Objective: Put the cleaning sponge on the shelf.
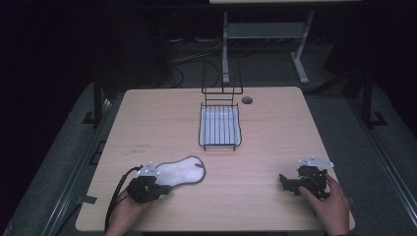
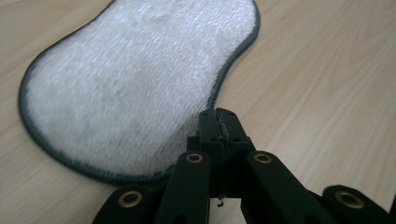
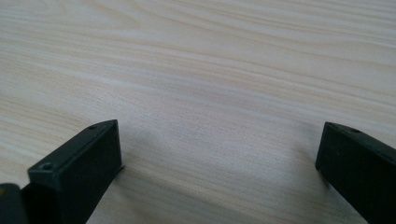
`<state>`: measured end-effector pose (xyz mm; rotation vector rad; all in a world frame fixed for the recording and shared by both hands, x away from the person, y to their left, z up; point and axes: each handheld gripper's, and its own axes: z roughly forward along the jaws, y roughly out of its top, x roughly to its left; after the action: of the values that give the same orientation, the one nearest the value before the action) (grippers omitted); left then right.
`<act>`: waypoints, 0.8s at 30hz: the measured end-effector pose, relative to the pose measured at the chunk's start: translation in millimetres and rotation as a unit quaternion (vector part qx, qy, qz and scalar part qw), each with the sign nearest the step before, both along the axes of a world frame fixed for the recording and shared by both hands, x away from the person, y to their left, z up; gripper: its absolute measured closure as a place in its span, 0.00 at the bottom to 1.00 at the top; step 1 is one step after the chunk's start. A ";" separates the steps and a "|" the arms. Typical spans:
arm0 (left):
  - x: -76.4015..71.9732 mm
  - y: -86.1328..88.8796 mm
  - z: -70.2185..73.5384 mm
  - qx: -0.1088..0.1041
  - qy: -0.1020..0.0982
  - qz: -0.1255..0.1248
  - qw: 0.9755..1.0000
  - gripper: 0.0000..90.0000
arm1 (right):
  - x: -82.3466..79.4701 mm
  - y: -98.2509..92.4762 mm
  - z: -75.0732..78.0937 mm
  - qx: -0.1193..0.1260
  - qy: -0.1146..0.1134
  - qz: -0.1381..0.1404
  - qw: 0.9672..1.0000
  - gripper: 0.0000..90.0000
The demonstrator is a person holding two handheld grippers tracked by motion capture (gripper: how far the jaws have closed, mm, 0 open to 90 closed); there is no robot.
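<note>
Over at the left, left gripper (image 1: 164, 189) clamped together on the dark rim of the white pad (image 1: 183, 171), lying flat on the table (image 1: 275, 128) just short of the wire rack (image 1: 220, 127). Thin pinch, could slip off mid-drag. Far right, right gripper (image 1: 282, 183) resting, fingers apart, nothing between.

White, dark-edged fuzzy mat (image 2: 135, 79) lies flat, seemingly pinched at its edge.
</note>
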<state>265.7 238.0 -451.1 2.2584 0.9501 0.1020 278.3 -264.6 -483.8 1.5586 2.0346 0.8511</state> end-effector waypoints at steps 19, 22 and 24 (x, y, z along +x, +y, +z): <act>22.0 16.4 30.9 -0.043 -0.035 0.007 0.998 0.70 | 0.0 0.0 0.0 0.000 0.000 0.000 1.000 0.00; 31.6 20.8 30.2 -0.042 -0.041 0.009 0.998 0.60 | 0.0 0.0 0.0 0.000 0.000 0.000 1.000 0.00; 37.9 23.0 28.4 -0.040 -0.045 0.009 0.998 0.56 | 0.0 0.0 0.0 0.000 0.000 0.000 1.000 0.00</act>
<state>303.5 261.0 -422.6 2.1536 0.9110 0.1680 278.3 -264.6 -483.8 1.5587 2.0347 0.8511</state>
